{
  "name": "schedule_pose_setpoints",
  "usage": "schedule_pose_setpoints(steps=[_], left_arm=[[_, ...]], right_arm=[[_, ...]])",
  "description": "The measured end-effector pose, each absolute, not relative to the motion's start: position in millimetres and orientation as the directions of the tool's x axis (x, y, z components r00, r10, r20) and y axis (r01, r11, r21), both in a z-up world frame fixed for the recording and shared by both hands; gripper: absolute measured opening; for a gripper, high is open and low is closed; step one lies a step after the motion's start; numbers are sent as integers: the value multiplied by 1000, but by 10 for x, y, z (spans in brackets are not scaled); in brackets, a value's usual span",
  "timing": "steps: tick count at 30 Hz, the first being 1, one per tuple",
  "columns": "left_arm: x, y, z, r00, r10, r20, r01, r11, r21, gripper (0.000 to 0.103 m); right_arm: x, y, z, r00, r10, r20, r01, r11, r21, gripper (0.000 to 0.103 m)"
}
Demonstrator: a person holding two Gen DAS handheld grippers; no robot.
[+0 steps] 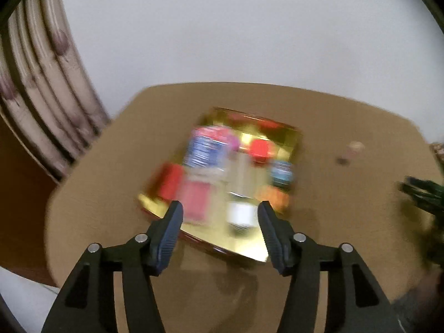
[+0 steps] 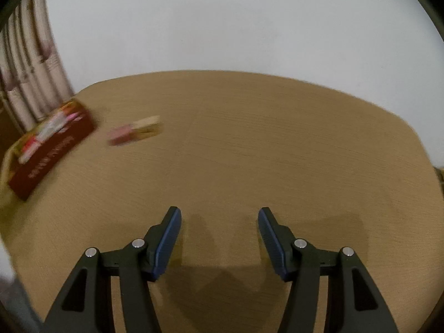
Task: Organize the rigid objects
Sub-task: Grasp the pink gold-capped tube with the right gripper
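The gold-lined box [image 1: 288,138] holds blurred colourful items, while both claws (left [image 1: 220,216], right [image 2: 219,219]) gape, released.

Gold-lined red box [image 1: 249,138], tan table [image 2: 249,138]

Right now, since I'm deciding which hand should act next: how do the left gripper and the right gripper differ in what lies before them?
The left gripper hangs over the gold-lined box of blurred items; the right gripper faces only bare table. The box sits straight ahead of the left gripper, but far off to the side of the right gripper, beside a loose pink-and-tan piece. Both stand open and hold nothing.
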State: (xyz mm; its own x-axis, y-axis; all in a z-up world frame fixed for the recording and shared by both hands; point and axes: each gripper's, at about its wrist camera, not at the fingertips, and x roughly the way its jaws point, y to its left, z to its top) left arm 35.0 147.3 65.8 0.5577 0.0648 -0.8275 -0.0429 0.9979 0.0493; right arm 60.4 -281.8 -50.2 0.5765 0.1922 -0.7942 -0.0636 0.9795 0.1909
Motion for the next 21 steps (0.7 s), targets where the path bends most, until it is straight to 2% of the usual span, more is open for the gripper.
schedule_pose_setpoints(steps=[5, 6, 8, 11, 15, 20, 21], left_arm=[[54, 947, 537, 566, -38, -824, 5, 999, -42, 54], [5, 883, 500, 560, -52, -827, 6, 998, -59, 57], [-89, 764, 409, 536, -72, -841, 30, 997, -66, 58], [-230, 752, 343, 549, -65, -834, 41, 998, -51, 58], [-287, 984, 359, 535, -117, -837, 24, 992, -124, 58], [-361, 1235, 385, 555, -133, -821, 8, 988, -155, 58], [-381, 1255, 389, 557, -131, -820, 12, 989, -149, 59]], right_arm=[[1020, -2397, -333, 481, 324, -814, -61, 939, 338, 59], [1125, -2327, -317, 472, 351, -809, -47, 926, 374, 59], [1286, -2269, -320, 449, 354, -821, 25, 913, 407, 59], [1497, -2274, -365, 448, 442, -777, 183, 805, 564, 59], [1666, -2275, -528, 424, 444, -789, 412, 682, 605, 59], [1843, -2150, -660, 385, 348, -855, 553, 654, 515, 59], [1890, -2105, -678, 359, 300, -884, 573, 677, 462, 59]])
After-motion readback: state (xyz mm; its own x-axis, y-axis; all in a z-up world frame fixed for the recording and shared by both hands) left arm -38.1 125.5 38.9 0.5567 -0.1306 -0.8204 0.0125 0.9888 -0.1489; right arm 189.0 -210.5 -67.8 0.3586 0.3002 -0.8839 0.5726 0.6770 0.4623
